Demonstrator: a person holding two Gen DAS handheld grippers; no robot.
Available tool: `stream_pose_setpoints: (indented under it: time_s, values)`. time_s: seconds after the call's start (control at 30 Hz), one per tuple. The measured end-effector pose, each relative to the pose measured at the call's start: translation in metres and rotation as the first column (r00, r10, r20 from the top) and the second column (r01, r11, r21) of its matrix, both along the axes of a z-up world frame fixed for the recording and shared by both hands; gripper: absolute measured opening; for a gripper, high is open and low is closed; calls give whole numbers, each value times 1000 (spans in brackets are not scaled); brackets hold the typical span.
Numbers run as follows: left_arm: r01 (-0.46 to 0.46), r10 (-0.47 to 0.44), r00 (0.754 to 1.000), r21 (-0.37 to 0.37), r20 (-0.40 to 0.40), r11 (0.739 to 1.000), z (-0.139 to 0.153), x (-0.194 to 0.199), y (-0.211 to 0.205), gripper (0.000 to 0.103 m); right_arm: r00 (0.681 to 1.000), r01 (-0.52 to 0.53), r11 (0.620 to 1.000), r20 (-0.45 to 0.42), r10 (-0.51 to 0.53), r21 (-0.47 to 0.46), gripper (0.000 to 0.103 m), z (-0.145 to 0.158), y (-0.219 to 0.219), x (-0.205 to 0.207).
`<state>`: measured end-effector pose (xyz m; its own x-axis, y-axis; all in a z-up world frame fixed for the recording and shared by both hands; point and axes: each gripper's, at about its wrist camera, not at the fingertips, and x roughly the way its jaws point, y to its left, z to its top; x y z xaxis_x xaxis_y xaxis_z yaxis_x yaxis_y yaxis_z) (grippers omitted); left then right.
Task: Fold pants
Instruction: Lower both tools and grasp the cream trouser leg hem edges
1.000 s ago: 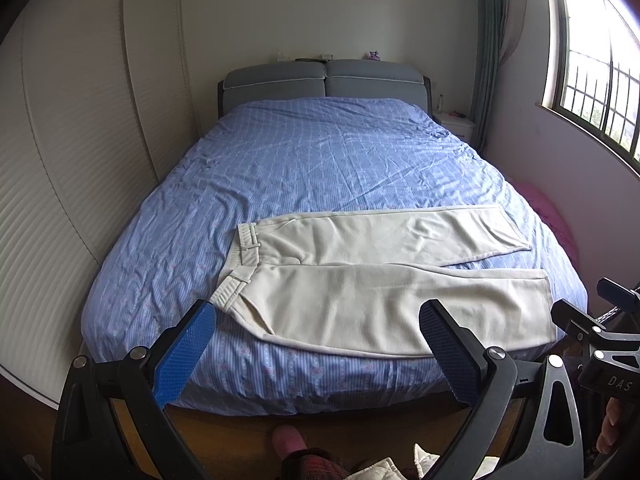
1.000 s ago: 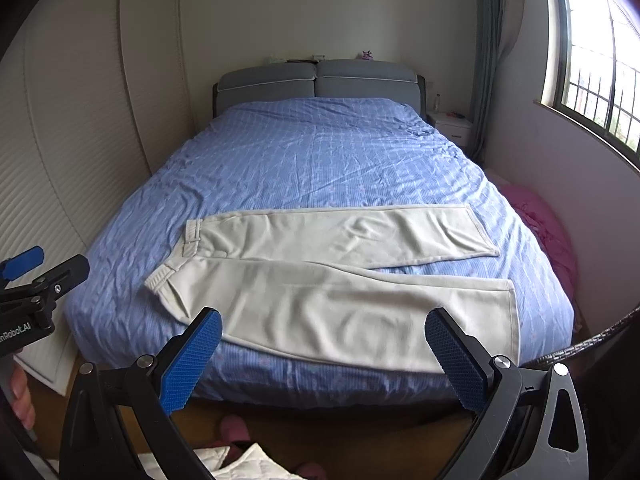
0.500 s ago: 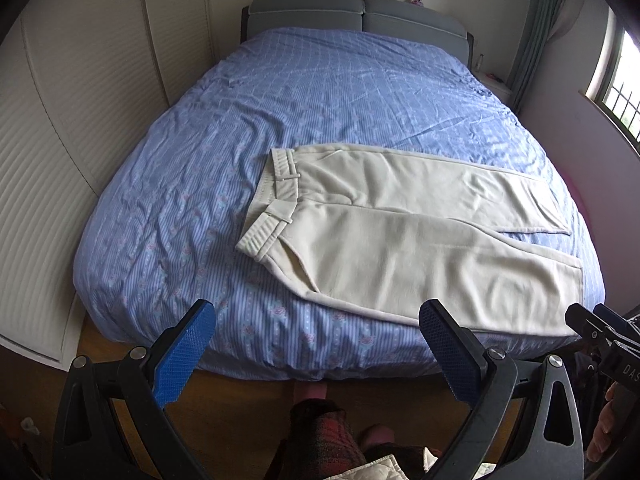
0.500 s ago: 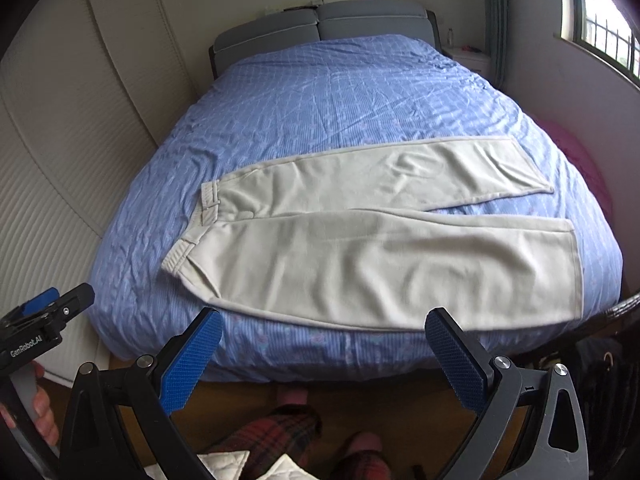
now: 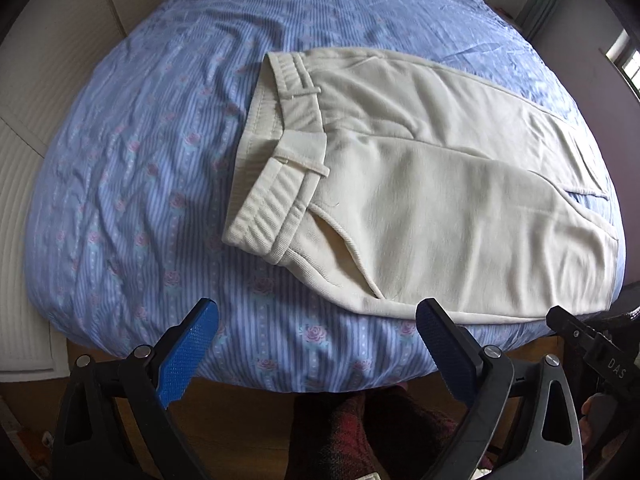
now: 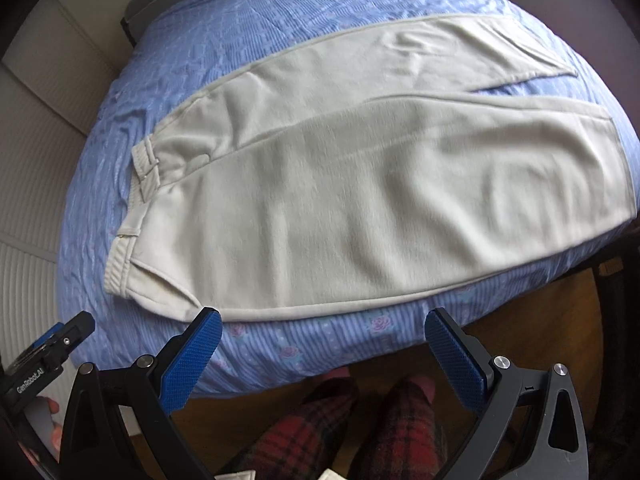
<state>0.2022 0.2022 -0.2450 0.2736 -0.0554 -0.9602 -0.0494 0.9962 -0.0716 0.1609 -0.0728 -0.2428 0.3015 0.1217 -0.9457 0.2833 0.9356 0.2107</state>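
Pants (image 5: 420,184) lie flat on bed (image 5: 140,168), far hems cut off.

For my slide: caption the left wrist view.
Open left gripper hovers near cream pants on blue bedspread.

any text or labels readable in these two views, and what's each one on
"GenRobot.AI": white lettering on the black body of the left gripper, seen at the lower left edge of the right wrist view.
"DAS": white letters on the black body of the right gripper, at the right edge of the left wrist view; the edge cuts the word off, so the rest cannot be read.
No text shows on the cream fabric pants or the blue striped floral bedspread.
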Motion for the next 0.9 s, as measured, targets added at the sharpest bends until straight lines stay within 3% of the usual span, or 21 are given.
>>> stream_pose_setpoints:
  time_s: [0.27, 0.47, 0.53, 0.6, 0.67, 0.77, 0.87, 0.9]
  values:
    - [-50, 47, 992, -26, -117, 998, -69, 30, 4, 96, 974, 194, 976, -134, -181, 98, 97, -89, -22, 13]
    - [-77, 63, 985, -82, -160, 994, -92, 40, 5, 92, 954, 275, 951, -161, -251, 145, 93, -122, -30, 8]
    - [-78, 62, 984, -93, -167, 993, -98, 44, 3, 91, 948, 294, 941, -175, -266, 165, 86, -133, -32, 12]
    - [-88, 66, 982, -122, -178, 989, -102, 47, 3, 86, 940, 320, 929, -186, -286, 189, 82, -142, -37, 14]
    - [-108, 75, 978, -168, -195, 980, -105, 52, 5, 73, 929, 351, 913, -201, -312, 208, 77, -148, -43, 17]
    - [-145, 98, 971, -210, -217, 967, -104, 59, 9, 54, 915, 380, 900, -228, -333, 211, 64, -149, -49, 18]
    - [-148, 93, 971, -245, -220, 958, -93, 62, 16, 37, 910, 393, 893, -231, -344, 219, 37, -141, -56, 17]
    - [-136, 81, 972, -252, -220, 958, -85, 62, 17, 34, 910, 392, 894, -233, -342, 218, 24, -137, -58, 17]
